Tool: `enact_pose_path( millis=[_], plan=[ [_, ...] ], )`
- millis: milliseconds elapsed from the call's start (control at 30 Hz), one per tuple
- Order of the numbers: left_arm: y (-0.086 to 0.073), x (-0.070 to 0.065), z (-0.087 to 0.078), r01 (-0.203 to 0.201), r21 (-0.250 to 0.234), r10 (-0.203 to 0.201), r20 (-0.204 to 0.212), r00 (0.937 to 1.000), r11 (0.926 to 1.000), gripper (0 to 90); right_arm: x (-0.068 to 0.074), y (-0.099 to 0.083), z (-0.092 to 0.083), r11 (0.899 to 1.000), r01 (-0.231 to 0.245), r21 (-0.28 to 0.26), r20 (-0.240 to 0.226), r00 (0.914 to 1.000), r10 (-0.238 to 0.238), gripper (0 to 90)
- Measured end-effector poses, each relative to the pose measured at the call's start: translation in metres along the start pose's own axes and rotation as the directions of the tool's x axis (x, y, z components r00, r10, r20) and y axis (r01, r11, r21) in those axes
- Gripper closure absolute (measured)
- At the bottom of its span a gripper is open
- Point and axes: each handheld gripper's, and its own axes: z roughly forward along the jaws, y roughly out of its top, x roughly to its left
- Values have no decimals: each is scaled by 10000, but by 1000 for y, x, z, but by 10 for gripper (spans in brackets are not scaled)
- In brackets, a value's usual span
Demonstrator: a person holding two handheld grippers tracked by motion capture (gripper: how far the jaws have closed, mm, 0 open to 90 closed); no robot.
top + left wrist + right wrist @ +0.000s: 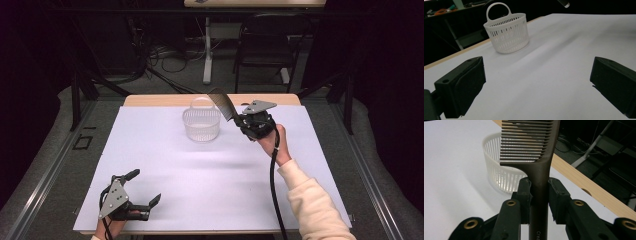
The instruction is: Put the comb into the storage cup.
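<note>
While the left gripper (141,194) rests near the front left corner of the white table (165,165), its jaws wide apart with nothing between them, we carry the work in the right gripper (539,192). Its two pads are closed on the neck of a dark brown comb (541,170), just below the teeth, and the comb stands up and away from the hand, raised off the table toward its far edge. We judge the comb light, stiff and smooth, most likely hard plastic, so it could slide or pivot between the pads if it is swung; the thick handle is the place to hold it, not the thin teeth, which would flex or snag. Beyond it, just left of the comb's tip in the high view, a white slotted basket (201,124) with a loop handle stands near the middle of the far edge, apart from the comb; it looks light enough to shift if knocked. On the handle we read the pale letters "Crea", the rest cut off at the frame's bottom.
</note>
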Motion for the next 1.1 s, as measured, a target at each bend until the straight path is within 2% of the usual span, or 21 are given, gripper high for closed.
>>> enact_pose_path(
  millis=[533,1100],
  plan=[
    [0,0,0,9,-4,-9,4,10000,10000,0,-1,12,9,9998,99,-168,133,9999,-97,728],
    [0,0,0,14,-30,-14,7,10000,10000,1,0,20,16,9978,74,-652,356,9994,-51,728]
  ],
)
